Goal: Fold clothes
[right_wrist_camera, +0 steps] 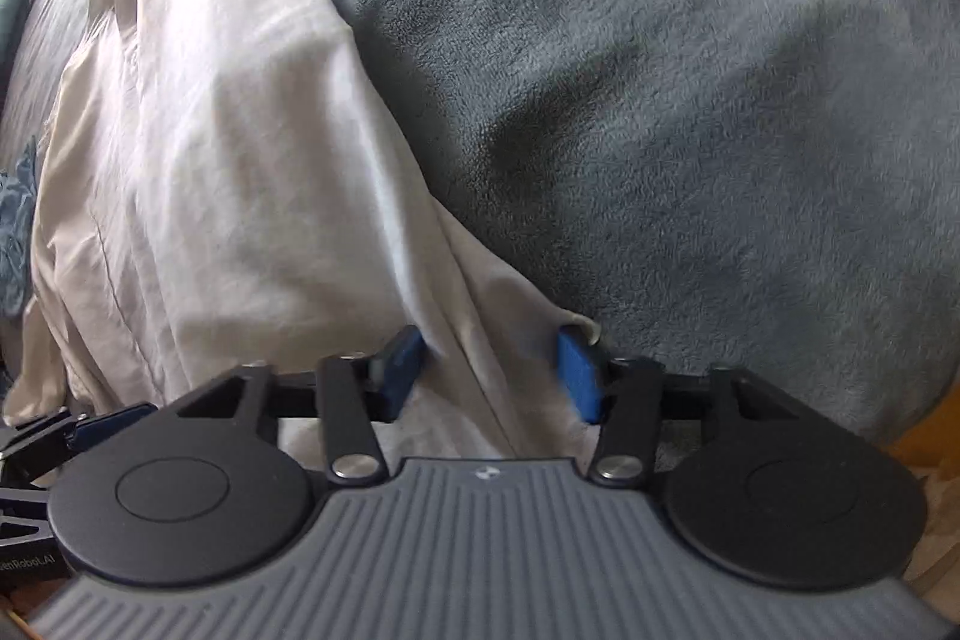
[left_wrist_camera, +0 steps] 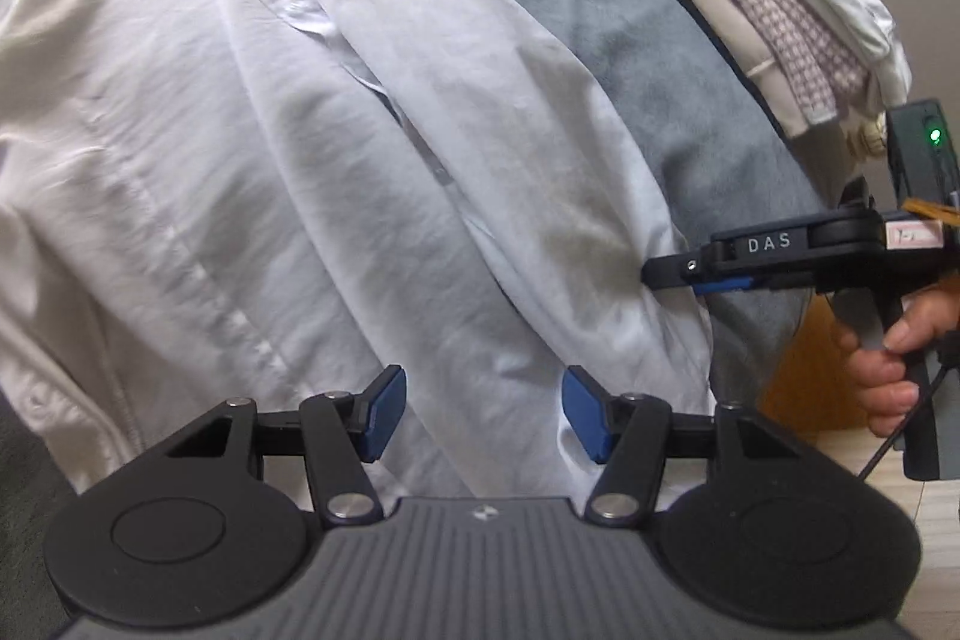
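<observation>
A white button-up shirt [left_wrist_camera: 270, 148] lies spread on a grey fleece blanket [left_wrist_camera: 630, 58]. My left gripper [left_wrist_camera: 483, 415] is open just above the shirt's near hem, jaws wide apart and nothing between them. My right gripper [right_wrist_camera: 492, 373] is open over the shirt's right near corner [right_wrist_camera: 240, 196], with cloth lying between its blue pads but not pinched. The right gripper also shows from the side in the left wrist view [left_wrist_camera: 678, 274], held by a hand at the shirt's right edge.
A stack of folded clothes [left_wrist_camera: 774, 4] sits at the back right of the blanket. The blanket [right_wrist_camera: 690, 100] stretches to the right of the shirt. A wooden floor shows beyond the bed's near right edge [left_wrist_camera: 810, 376]. Dark blue fabric [right_wrist_camera: 15, 220] lies at the far left.
</observation>
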`<state>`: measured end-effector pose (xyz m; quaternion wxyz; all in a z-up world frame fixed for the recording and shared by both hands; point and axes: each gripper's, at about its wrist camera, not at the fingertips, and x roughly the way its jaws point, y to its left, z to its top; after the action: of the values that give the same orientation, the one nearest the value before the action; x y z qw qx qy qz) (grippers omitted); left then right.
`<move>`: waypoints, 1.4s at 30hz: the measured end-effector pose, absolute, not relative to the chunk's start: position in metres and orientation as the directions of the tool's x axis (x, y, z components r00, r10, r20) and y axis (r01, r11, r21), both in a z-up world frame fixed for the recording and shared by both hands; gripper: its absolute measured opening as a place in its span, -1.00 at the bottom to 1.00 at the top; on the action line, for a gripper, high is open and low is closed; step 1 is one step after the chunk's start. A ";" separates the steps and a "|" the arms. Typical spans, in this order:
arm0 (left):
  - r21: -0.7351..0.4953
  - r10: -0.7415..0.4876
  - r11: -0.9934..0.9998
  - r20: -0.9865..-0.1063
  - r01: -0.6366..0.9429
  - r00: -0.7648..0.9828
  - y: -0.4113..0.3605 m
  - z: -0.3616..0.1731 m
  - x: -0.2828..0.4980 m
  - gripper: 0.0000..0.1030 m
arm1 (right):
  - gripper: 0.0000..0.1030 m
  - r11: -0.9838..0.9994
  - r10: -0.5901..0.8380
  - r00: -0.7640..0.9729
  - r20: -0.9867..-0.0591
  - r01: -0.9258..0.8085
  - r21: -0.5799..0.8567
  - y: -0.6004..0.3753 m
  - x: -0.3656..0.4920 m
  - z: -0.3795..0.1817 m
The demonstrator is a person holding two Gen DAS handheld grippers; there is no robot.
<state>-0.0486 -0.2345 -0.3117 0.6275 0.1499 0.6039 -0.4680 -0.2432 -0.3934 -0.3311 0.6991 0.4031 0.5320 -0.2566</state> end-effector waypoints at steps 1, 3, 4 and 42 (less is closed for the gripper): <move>-0.378 -0.403 0.509 -0.899 0.774 -0.174 -0.237 -0.313 -0.051 0.14 | -0.69 0.560 0.053 0.303 -0.952 0.780 0.280 -0.391 -0.243 -0.326; -0.372 -0.392 0.498 -0.902 0.783 -0.179 -0.241 -0.316 -0.054 0.14 | -0.79 0.567 -0.015 0.325 -0.946 0.782 0.260 -0.390 -0.250 -0.310; -0.368 -0.386 0.495 -0.905 0.787 -0.181 -0.243 -0.318 -0.054 0.14 | -0.79 0.553 -0.052 0.346 -0.937 0.791 0.261 -0.391 -0.256 -0.301; -0.334 -0.318 0.552 -0.931 0.764 -0.178 -0.260 -0.334 -0.063 0.15 | -0.94 0.822 -0.350 0.656 -0.669 0.557 0.117 -0.525 -0.157 -0.135</move>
<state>-0.0634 -0.2598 -0.3339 0.6161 0.1774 0.6295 -0.4390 -0.1574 -0.5249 -0.1350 0.8961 0.1578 0.3287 -0.2531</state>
